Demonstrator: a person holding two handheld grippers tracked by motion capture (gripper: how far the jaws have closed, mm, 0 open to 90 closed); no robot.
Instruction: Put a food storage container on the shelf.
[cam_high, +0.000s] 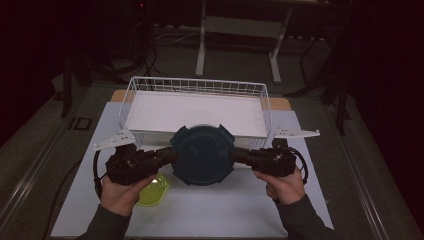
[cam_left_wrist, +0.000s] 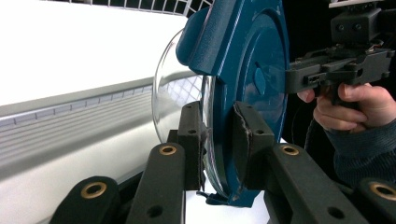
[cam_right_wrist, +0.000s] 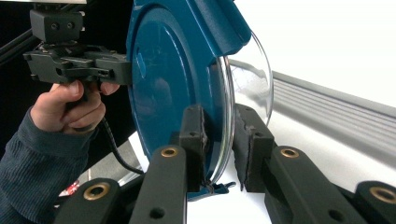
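The blue-lidded glass container (cam_high: 202, 155) hangs above the counter's (cam_high: 240, 210) middle, just before the wire basket (cam_high: 145, 86), gripped at opposite rims so it stays level. The left gripper (cam_left_wrist: 218, 140) and right gripper (cam_right_wrist: 219, 140) each have fingers clenched on its edge. A yellow-green dish (cam_high: 154, 191) lies below.

Both hands raised level, forearms in from below: left gripper (cam_high: 167, 156) & right gripper (cam_high: 239, 156) face inward (opposed), jaws of each clamped tight, approx. half-closed.
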